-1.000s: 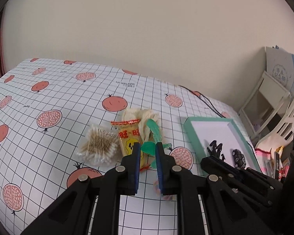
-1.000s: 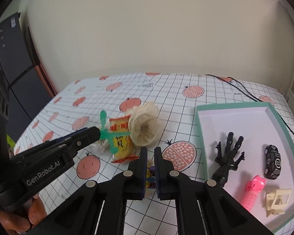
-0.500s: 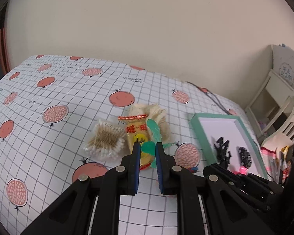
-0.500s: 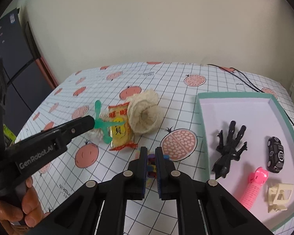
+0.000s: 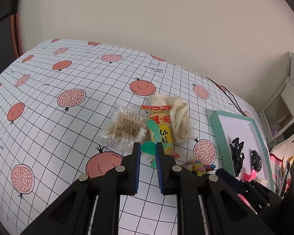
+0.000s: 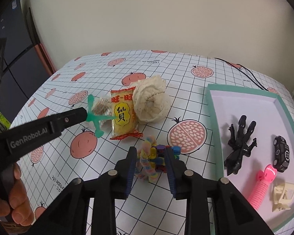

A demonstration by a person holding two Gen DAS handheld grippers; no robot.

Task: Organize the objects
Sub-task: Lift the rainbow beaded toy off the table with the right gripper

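My left gripper is shut on a green plastic propeller toy, held above the table; the right wrist view shows the same toy at that gripper's tip. My right gripper stands open low over the table. A multi-coloured toy of pastel fuzzy loops and bright blocks lies between its fingers. A teal-rimmed white tray sits to the right, holding a black claw-shaped clip, a black toy car, a pink clip and a cream clip.
On the pomegranate-print cloth lie a bag of cotton swabs, a yellow snack packet and a cream crocheted bundle. A black cable runs behind the tray. A hand grips the left tool. White furniture stands at the far right.
My right gripper's jaws have opened around the multi-coloured toy, which was pinched between them before. The left gripper keeps its hold on the green toy and has shifted slightly left.
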